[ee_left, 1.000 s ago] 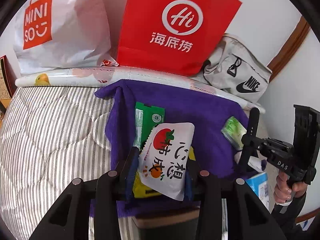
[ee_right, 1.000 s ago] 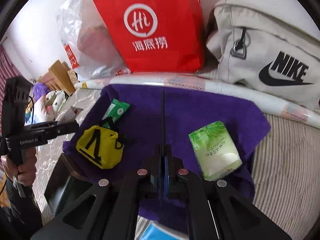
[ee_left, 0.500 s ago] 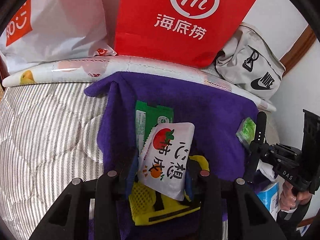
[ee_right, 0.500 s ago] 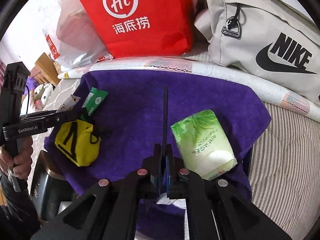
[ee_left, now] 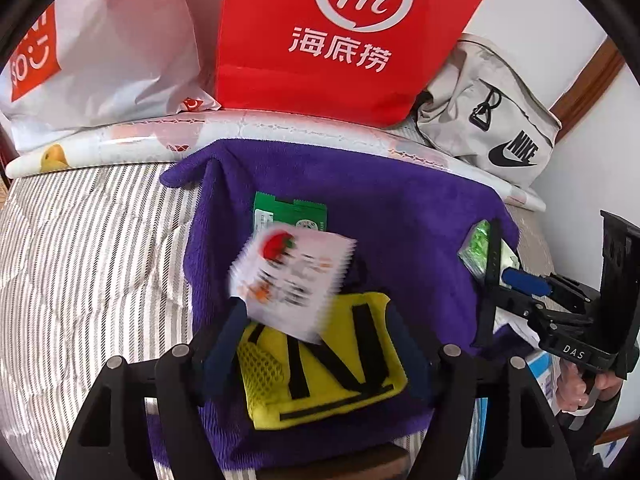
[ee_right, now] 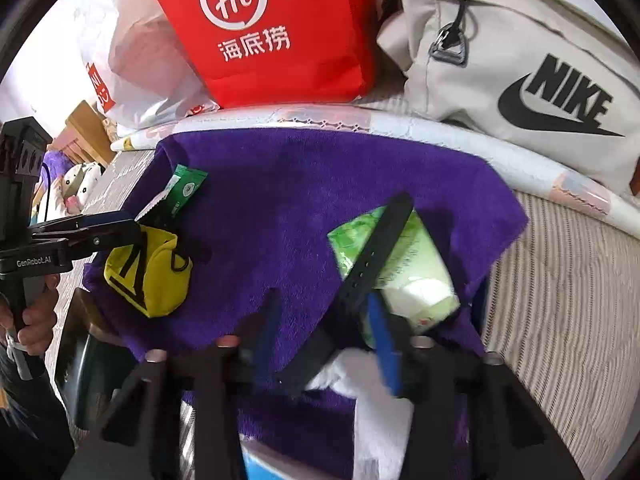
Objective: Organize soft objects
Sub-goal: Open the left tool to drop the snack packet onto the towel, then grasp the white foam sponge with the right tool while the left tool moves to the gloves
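In the left wrist view the left gripper (ee_left: 316, 344) has its fingers spread wide, and the white snack packet (ee_left: 292, 284) sits blurred in the centre of the frame, loose between them, over the yellow pouch (ee_left: 332, 376). I cannot tell whether it touches the pouch. Just above it, a green sachet (ee_left: 290, 216) lies flat on the purple towel (ee_left: 400, 232), which covers the striped bed (ee_left: 88, 248).

In the right wrist view the right gripper (ee_right: 324, 336) also has its fingers parted. A black strap (ee_right: 368, 260) runs up between them, slanting across the green tissue pack (ee_right: 416, 264) right of centre; whether a finger still touches the strap is unclear. Something white (ee_right: 360, 372) lies at lower centre on the towel.

Along the top of both frames stand a red paper bag (ee_right: 272, 28), a white shopping bag (ee_left: 108, 52) at upper left, and a grey Nike bag (ee_right: 520, 64) at upper right.
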A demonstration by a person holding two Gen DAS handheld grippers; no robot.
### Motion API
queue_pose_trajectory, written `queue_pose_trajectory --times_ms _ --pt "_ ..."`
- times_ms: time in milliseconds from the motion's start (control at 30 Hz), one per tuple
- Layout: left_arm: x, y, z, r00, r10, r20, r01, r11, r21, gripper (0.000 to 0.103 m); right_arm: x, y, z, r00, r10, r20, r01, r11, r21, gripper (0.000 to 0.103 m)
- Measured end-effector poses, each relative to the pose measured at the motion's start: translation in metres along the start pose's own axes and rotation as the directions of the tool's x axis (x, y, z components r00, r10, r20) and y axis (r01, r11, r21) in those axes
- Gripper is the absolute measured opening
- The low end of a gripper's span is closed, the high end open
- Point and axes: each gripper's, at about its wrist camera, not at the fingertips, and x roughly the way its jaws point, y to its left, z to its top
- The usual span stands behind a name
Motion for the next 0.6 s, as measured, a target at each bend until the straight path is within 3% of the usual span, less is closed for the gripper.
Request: queue_pose_trajectory --times_ms 300,600 --pt "-0.042 -0.01 -0.026 1.0 -0.004 0.031 0.004 1.0 0.016 0.07 -0.046 0.004 -0.022 0.998 -0.011 0.058 0.011 1.0 -0.001 0.048" --pt "-0.097 -0.034 -0.077 0.994 0.007 0.108 -0.014 0.998 0.059 0.07 -0.105 0.027 -0.077 0.986 -0.004 0.166 0.007 1.0 -0.017 0.048"
